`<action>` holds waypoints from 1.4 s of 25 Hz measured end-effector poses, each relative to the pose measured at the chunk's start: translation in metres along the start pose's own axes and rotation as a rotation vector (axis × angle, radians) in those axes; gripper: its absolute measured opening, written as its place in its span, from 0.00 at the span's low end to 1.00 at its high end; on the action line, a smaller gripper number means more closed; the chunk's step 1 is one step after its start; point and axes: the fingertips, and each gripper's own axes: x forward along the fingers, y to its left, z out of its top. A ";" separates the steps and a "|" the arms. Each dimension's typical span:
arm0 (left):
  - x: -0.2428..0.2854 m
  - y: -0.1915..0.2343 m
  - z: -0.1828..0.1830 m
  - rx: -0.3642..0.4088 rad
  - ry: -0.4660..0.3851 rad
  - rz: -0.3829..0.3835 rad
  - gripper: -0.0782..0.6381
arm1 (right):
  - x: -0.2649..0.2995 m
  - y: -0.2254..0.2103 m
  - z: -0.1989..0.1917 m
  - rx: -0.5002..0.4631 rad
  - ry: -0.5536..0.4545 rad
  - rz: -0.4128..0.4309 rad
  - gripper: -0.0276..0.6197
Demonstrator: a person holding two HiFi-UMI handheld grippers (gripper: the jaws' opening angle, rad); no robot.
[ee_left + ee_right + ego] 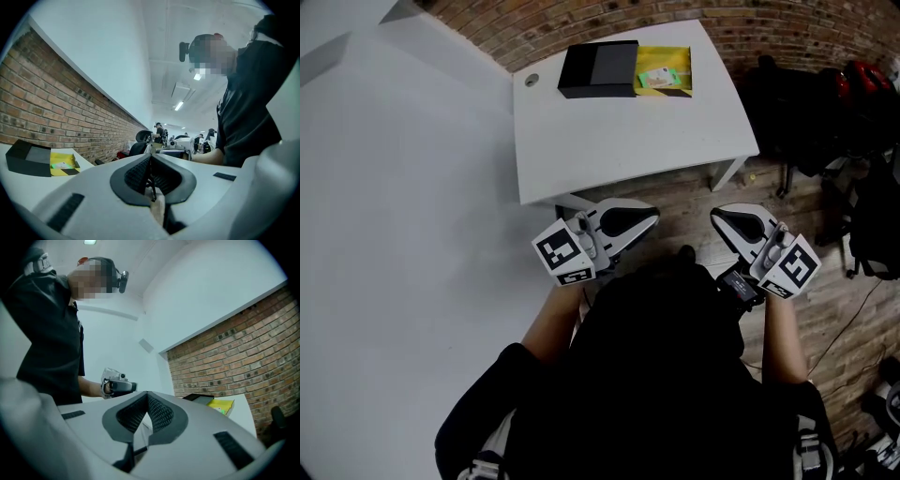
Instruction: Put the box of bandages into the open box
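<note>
A yellow open box (667, 58) lies at the far edge of the white table (619, 141), with its black lid (598, 68) beside it on the left. A small green and white box of bandages (660, 79) lies inside the yellow box. My left gripper (652, 217) and right gripper (715, 217) hang close to my body, off the table's near edge, tips turned toward each other. Both are shut with nothing between the pads. The left gripper view shows its jaws (151, 161) closed, the yellow box (63, 163) far off to the left. The right gripper view shows closed jaws (147, 400) too.
Dark bags (811, 103) lie on the wooden floor right of the table. A brick wall (787, 28) runs behind it, and a white partition (394, 187) fills the left. A round cable hole (531, 80) marks the table's far left corner.
</note>
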 end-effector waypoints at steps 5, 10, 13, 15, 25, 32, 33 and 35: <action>-0.038 -0.010 0.002 0.004 -0.034 -0.042 0.13 | 0.021 0.037 0.002 0.007 -0.004 -0.039 0.05; -0.088 -0.024 -0.002 0.002 -0.062 -0.047 0.13 | 0.040 0.077 0.004 0.030 -0.033 -0.086 0.05; -0.112 -0.033 -0.009 -0.013 -0.071 -0.054 0.13 | 0.052 0.107 -0.004 0.022 -0.005 -0.087 0.05; -0.124 -0.040 -0.016 -0.025 -0.077 -0.065 0.13 | 0.059 0.123 -0.009 0.022 0.000 -0.093 0.05; -0.126 -0.079 -0.039 -0.047 -0.091 -0.166 0.13 | 0.043 0.174 -0.024 -0.009 0.026 -0.150 0.05; -0.109 -0.102 -0.034 -0.019 -0.087 -0.169 0.13 | 0.017 0.177 -0.014 -0.053 -0.006 -0.159 0.05; -0.107 -0.104 -0.035 -0.021 -0.083 -0.167 0.13 | 0.013 0.178 -0.011 -0.064 -0.011 -0.158 0.05; -0.098 -0.111 -0.038 -0.026 -0.068 -0.167 0.13 | -0.001 0.179 -0.008 -0.071 -0.021 -0.160 0.05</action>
